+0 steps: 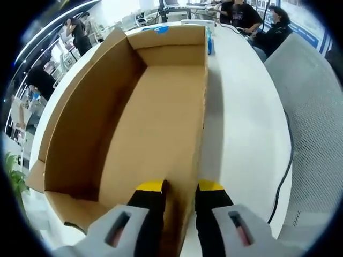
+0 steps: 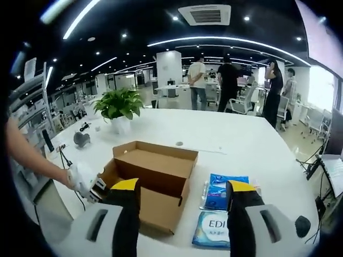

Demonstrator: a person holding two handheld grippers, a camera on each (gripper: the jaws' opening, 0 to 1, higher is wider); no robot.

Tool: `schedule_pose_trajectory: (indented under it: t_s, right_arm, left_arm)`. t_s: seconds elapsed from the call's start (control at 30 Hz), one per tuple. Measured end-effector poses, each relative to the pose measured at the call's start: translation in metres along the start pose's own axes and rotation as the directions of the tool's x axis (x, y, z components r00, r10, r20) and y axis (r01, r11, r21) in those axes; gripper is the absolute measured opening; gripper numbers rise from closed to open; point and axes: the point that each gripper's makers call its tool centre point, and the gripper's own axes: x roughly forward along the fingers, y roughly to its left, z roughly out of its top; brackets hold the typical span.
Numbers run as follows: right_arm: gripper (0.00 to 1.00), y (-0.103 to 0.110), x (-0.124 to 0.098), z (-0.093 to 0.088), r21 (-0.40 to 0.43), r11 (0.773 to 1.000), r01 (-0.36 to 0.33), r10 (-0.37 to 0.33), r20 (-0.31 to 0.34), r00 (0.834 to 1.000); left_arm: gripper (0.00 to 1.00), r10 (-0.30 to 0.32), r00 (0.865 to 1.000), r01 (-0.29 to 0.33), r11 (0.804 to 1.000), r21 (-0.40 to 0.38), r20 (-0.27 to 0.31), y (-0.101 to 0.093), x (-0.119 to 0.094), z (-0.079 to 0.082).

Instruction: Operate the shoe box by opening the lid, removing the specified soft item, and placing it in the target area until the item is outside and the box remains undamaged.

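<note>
Left gripper point(image 1: 180, 187) pinches the box point(image 2: 153, 176) wall to steady it; right gripper point(image 2: 182, 193) jaws apart above blue packs point(image 2: 222, 211).

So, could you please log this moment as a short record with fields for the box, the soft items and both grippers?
box: open cardboard box on the white table, inside looks empty
soft items: two blue packs on the table beside the box, outside it
left gripper: jaws straddle a side wall of the box, contact unclear
right gripper: open, holds nothing, raised over the table
background: potted plant, people standing
</note>
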Motion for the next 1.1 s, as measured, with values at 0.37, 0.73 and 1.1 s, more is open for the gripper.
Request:
schedule_pose_trajectory:
  t_s: [0.37,0.73,1.1]
  right_arm:
    - [0.53,0.002,-0.001,0.050,-0.072,0.997,-0.009,0.013,0.046,0.999]
    - [0.50,-0.014,0.014,0.058,-0.090,0.996,0.019,-0.022,-0.034,0.999]
    - [0.40,-0.018,0.052,0.052,-0.108,0.994,0.005,-0.020,-0.135,0.991]
  left_arm:
    - [0.19,-0.023,0.999,0.022,0.999,0.028,0.038,-0.001,0.003,0.001]
    - [0.13,-0.009,0.998,0.005,0.998,0.061,0.068,-0.006,0.004,0.001]
    - [0.11,-0.027,0.998,0.024,0.999,0.047,0.059,-0.007,0.005,0.002]
